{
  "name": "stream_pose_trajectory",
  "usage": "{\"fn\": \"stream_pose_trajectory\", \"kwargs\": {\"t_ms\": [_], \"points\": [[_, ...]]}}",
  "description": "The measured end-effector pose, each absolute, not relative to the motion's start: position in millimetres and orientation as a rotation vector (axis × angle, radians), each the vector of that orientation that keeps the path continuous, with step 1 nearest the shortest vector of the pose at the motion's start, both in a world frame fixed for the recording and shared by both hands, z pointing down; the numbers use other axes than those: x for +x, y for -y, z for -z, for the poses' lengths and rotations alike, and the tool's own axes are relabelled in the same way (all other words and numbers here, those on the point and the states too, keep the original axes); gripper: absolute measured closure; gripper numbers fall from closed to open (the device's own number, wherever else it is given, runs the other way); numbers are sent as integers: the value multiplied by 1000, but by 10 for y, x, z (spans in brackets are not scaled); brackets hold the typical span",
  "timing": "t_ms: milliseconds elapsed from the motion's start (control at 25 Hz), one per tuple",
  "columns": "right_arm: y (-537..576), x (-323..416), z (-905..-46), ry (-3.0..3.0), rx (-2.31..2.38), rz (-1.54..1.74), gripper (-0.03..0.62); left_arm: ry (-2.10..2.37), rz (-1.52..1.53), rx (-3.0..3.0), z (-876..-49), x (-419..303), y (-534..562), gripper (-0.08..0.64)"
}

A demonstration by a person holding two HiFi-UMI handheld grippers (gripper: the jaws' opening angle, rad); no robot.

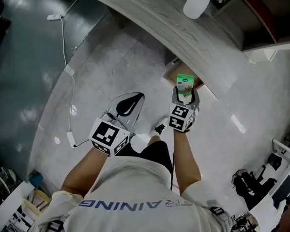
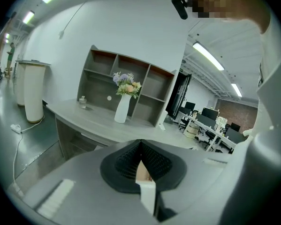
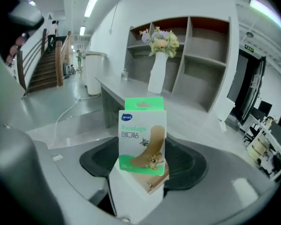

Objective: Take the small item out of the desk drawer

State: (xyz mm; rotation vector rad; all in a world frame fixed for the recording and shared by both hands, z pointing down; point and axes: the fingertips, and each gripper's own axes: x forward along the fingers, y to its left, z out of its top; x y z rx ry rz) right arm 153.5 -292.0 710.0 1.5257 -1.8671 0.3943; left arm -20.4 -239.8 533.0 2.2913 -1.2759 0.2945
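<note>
Tongs at work: the right gripper (image 1: 185, 94) clamps a green-and-white bandage carton (image 3: 142, 134) upright between its ribbed black pads (image 3: 187, 165), just in front of the brown opening of the desk drawer (image 1: 199, 82). The left gripper (image 2: 141, 168) hangs beside it, jaws pressed together on nothing. Beyond – a curved desk (image 1: 183, 33) of grey wood grain bears a smooth white vase (image 3: 157, 78) of flowers (image 3: 160, 40), backed by open grey shelving (image 3: 203, 64).

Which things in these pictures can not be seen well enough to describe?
Drawer inside, head view: covered by the bandage box in the right gripper.
Small object on the desk, left gripper view: too small.
Box's lowest print, right gripper view: blurred.
</note>
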Motion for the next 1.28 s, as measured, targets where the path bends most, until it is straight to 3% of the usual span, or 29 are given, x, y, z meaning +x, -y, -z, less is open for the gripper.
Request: {"fn": "stream_pose_trajectory", "kwargs": {"t_ms": [680, 1000, 1280], "points": [[2668, 1807, -4411, 2226, 1747, -187, 273, 1308, -87, 2583, -3894, 192, 2568, 558], [2611, 1922, -3752, 2264, 1804, -56, 273, 1267, -10, 2650, -3640, 370, 2512, 558], [2590, 1896, -3674, 2263, 1822, -48, 273, 1251, -21, 2659, -3654, 347, 2494, 558]]}}
